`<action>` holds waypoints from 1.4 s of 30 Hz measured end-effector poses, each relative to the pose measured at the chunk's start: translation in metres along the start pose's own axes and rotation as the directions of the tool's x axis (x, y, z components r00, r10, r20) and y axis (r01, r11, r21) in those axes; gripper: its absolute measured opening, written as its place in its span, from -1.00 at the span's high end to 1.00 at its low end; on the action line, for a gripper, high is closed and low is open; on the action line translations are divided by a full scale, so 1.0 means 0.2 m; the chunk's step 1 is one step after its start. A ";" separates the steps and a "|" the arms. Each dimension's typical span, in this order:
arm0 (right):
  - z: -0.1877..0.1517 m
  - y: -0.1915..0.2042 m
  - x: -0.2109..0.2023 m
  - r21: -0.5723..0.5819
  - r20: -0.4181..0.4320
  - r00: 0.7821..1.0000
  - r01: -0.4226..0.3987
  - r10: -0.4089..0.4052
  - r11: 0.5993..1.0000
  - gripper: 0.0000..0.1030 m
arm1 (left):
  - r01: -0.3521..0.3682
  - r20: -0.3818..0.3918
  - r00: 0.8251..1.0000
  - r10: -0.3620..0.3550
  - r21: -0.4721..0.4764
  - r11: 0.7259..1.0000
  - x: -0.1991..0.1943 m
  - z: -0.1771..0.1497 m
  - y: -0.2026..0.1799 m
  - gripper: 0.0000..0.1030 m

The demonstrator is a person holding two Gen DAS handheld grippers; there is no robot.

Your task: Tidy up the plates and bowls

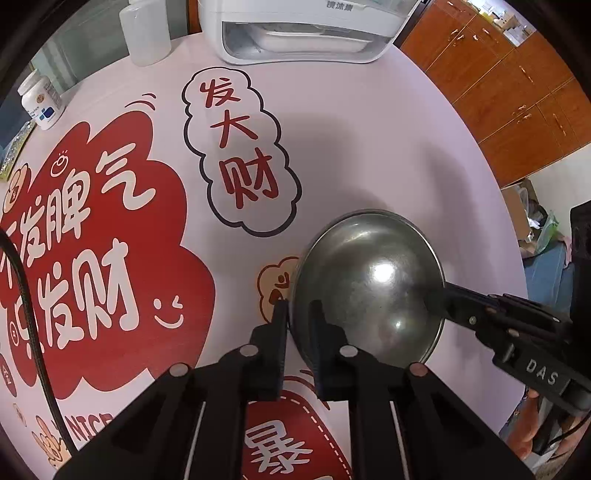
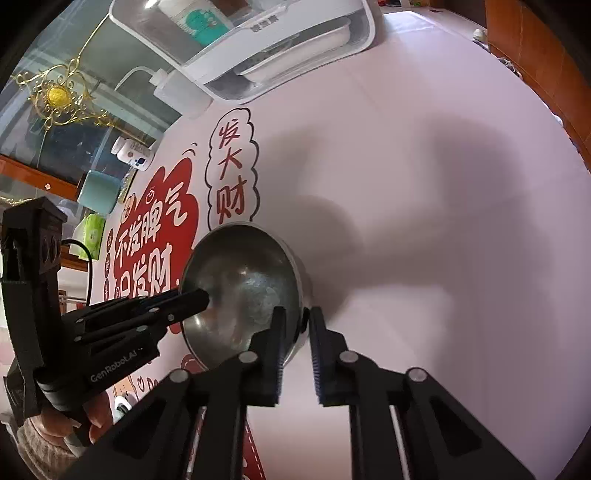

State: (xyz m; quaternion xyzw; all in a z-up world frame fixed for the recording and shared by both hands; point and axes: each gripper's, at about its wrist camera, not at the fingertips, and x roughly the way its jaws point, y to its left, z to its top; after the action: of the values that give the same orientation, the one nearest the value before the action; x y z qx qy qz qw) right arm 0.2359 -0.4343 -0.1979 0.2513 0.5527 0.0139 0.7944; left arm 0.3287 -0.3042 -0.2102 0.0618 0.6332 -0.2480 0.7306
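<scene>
A round stainless-steel bowl [image 1: 369, 288] stands on a pale pink table mat w/ red cartoon clouds and Chinese characters [image 1: 369, 140]. The bowl is upright, its shiny inside shows a bright reflection of light, and it sits partly over a small printed cloud figure, to the right of the outlined white cloud w/ 3 red characters.

Both grippers hold this 1 bowl, at opposite sides of the rim. The left gripper [image 1: 300, 314] has its 2 black fingers closed on the near-left rim: 1 finger is outside the wall, the other is inside the bowl. The right gripper [image 2: 295, 319] is also clamped on the rim, 1 finger inside and 1 outside against the outer wall. In the left wrist view the right gripper [image 1: 437, 295] comes in from the right side, its tip over the rim.

At the far edge of the mat stands a white plastic appliance w/ a clear front [image 1: 306, 33]. Beside it, to the left, is a translucent squeeze bottle [image 1: 146, 33], and further left a small white pill bottle w/ blue label [image 1: 40, 99]. Brown wooden cabinets [image 1: 509, 92] are behind the table on the right.
</scene>
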 end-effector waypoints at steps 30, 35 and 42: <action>-0.29 0.40 -0.41 -0.114 0.093 0.994 -0.048 0.058 0.992 0.86 | -0.027 0.111 0.994 0.025 0.016 0.999 -0.69 -0.40 0.02 0.87; -0.48 0.51 -0.47 -0.150 0.083 0.994 -0.054 0.067 0.987 0.86 | -0.020 0.111 0.994 0.019 0.006 1.000 -0.79 -0.63 0.06 0.86; -0.79 0.57 -0.47 -0.182 0.040 0.998 -0.045 0.054 0.982 0.86 | 0.009 0.074 0.997 -0.008 -0.015 1.000 -0.82 -1.02 0.09 0.85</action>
State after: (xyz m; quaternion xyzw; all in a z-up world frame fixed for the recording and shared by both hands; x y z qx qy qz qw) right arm 0.0884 -0.3011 -0.1108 0.1919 0.5250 0.0783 0.8255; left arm 0.1420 -0.1588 -0.0973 0.0442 0.6080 -0.2483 0.7528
